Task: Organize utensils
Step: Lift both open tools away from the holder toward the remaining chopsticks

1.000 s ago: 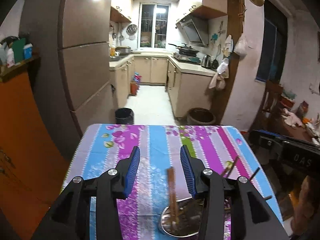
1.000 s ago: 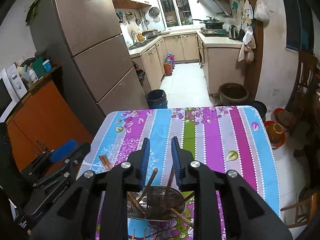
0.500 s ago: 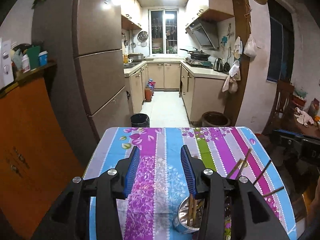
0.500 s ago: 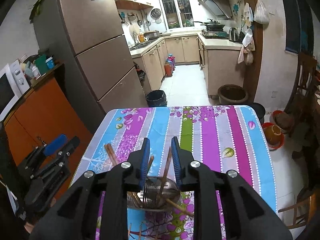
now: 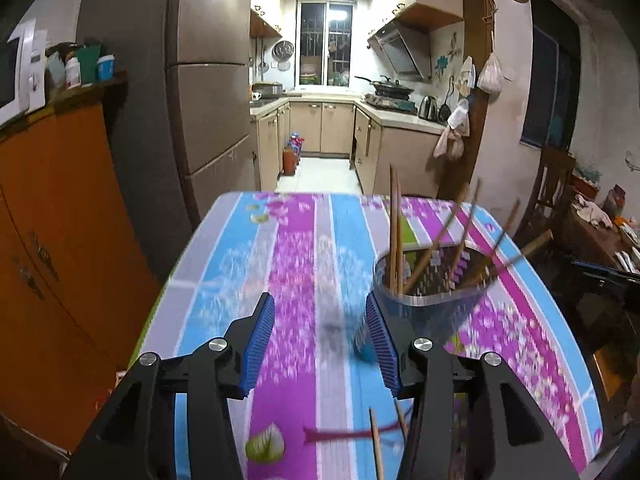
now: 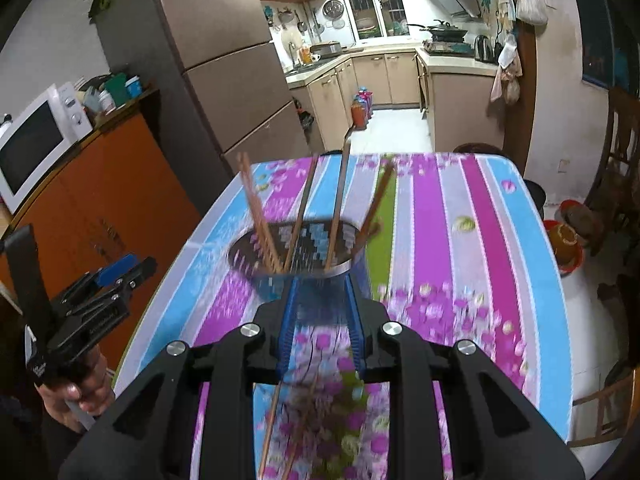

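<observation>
A perforated metal holder [image 5: 434,292] stands on the striped floral tablecloth [image 5: 296,240] with several wooden chopsticks [image 5: 394,224] leaning out of it. My left gripper [image 5: 319,304] hovers low just left of the holder, its jaws opening with nothing between them. Loose chopsticks [image 5: 376,444] lie on the cloth under it. In the right wrist view the holder [image 6: 292,252] sits straight ahead of my right gripper [image 6: 321,284], whose blue pads stand a narrow gap apart around nothing. Loose chopsticks [image 6: 272,416] lie beneath it. The left gripper [image 6: 100,292] shows at the left, held by a hand [image 6: 76,396].
An orange cabinet [image 6: 100,200] carrying a microwave [image 6: 36,144] stands left of the table, and a tall fridge [image 6: 224,52] stands behind it. Wooden chairs [image 6: 624,152] flank the table's right edge. The kitchen aisle [image 5: 320,172] runs beyond the far edge.
Both grippers have sunk and moved forward over the table. The holder, earlier seen from above, now looms close and side-on. The left jaws stand slightly wider.
</observation>
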### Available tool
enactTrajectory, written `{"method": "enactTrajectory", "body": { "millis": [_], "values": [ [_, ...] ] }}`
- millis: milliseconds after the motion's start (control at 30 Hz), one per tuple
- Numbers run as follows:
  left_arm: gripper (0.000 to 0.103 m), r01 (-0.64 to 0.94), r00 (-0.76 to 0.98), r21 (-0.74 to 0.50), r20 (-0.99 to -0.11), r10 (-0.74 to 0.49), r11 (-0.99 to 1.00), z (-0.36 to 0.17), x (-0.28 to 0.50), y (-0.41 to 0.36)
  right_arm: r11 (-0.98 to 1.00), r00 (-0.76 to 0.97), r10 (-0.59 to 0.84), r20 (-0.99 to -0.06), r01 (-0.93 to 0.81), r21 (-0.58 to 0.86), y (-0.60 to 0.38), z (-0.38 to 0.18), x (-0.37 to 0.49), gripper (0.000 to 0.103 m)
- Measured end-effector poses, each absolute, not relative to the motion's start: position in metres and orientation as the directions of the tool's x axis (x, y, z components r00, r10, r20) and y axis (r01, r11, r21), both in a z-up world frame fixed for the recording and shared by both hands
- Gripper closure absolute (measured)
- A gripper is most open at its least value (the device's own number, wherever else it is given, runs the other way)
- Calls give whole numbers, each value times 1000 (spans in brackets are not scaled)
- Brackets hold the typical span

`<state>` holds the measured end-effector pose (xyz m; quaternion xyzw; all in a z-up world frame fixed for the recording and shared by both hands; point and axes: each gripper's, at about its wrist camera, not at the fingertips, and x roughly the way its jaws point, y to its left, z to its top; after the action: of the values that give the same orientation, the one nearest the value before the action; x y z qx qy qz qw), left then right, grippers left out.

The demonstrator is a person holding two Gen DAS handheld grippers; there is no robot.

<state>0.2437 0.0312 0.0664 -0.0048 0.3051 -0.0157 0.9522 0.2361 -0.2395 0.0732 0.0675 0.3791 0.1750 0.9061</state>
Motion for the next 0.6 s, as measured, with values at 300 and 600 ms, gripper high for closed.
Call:
{"method": "enactTrajectory", "body": {
  "millis": [300,600],
  "values": [
    [54,145,789,-26,-601,-131,989,33,183,4,913,625,408,-666,-294,283,-235,42,177,81],
    [53,214,770,-8,-614,-174,977,1,142,-37,920,631,391,-670,-286,267,-222,9,138,81]
  ]
}}
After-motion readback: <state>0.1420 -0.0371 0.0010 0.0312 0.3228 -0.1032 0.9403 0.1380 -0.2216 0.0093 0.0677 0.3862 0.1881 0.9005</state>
